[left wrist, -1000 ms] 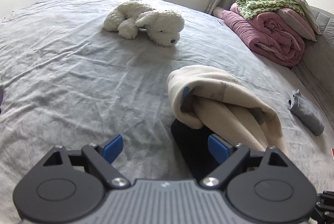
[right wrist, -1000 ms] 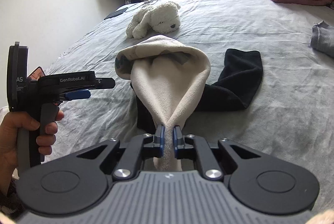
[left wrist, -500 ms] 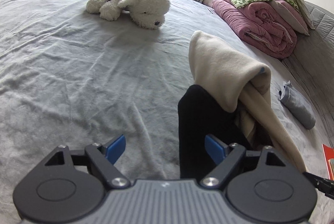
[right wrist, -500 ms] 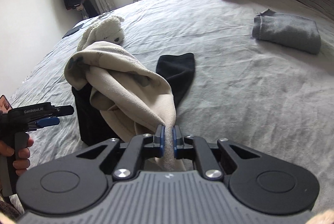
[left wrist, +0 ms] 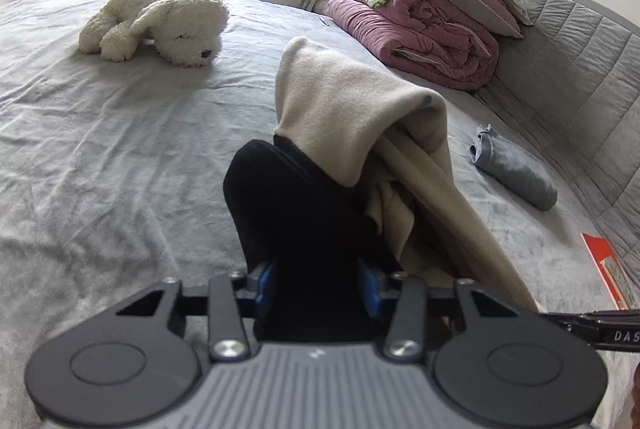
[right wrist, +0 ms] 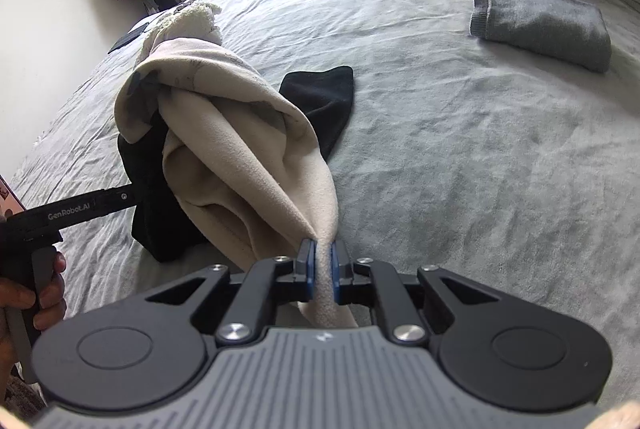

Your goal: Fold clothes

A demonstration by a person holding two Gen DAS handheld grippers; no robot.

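A beige fleece garment [left wrist: 352, 109] [right wrist: 240, 149] hangs bunched over a black garment [left wrist: 288, 209] [right wrist: 320, 97] on the grey bed sheet [left wrist: 100, 149]. My left gripper [left wrist: 317, 287] is closing its jaws, and the near end of the black garment fills the gap between the blue pads [left wrist: 266, 285]. My right gripper [right wrist: 320, 269] is shut on a corner of the beige garment, holding it up taut. In the right wrist view the left gripper's body [right wrist: 72, 215] reaches in from the left in a person's hand [right wrist: 40, 293], its fingertips hidden behind the black cloth.
A white plush dog [left wrist: 160, 25] lies further back on the bed. To the right are a folded grey garment [left wrist: 516, 169] [right wrist: 544, 25], a stack of pink and green quilts [left wrist: 420, 29], the padded headboard [left wrist: 580, 89] and a red booklet [left wrist: 608, 269].
My left gripper moved forward onto the black garment and its jaws went from wide apart to closing on it. The right gripper swung with the beige garment, then held still, staying shut.
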